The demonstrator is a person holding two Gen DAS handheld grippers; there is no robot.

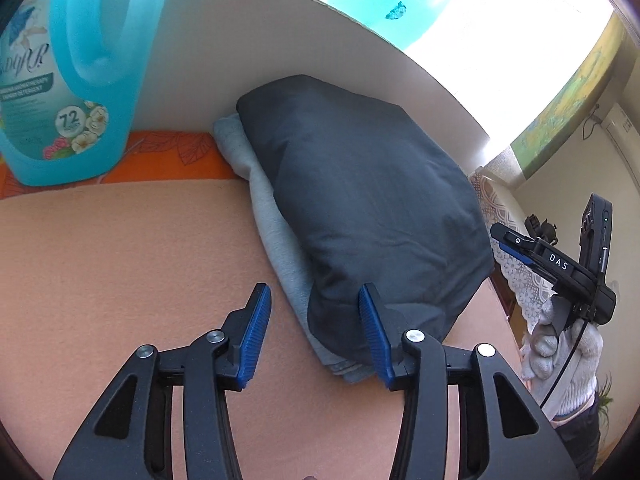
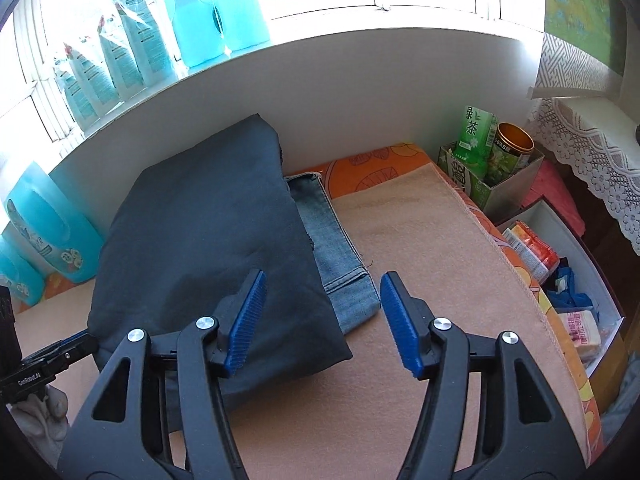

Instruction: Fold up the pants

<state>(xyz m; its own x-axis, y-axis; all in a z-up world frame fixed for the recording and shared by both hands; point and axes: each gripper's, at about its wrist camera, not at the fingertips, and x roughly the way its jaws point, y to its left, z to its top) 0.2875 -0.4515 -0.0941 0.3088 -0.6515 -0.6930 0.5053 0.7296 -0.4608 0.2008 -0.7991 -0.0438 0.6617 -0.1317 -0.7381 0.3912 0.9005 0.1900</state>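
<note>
The left gripper (image 1: 316, 332) fills the lower middle of its own view, pointing downward, with its two blue pads (image 1: 253, 336) apart and nothing pressed between them. The right gripper (image 2: 323, 322) sits in the lower middle of its view, also tilted down, with the jaws wide apart and empty. At the right edge of the left view, a gloved hand (image 1: 560, 344) holds the right gripper's handle.
</note>
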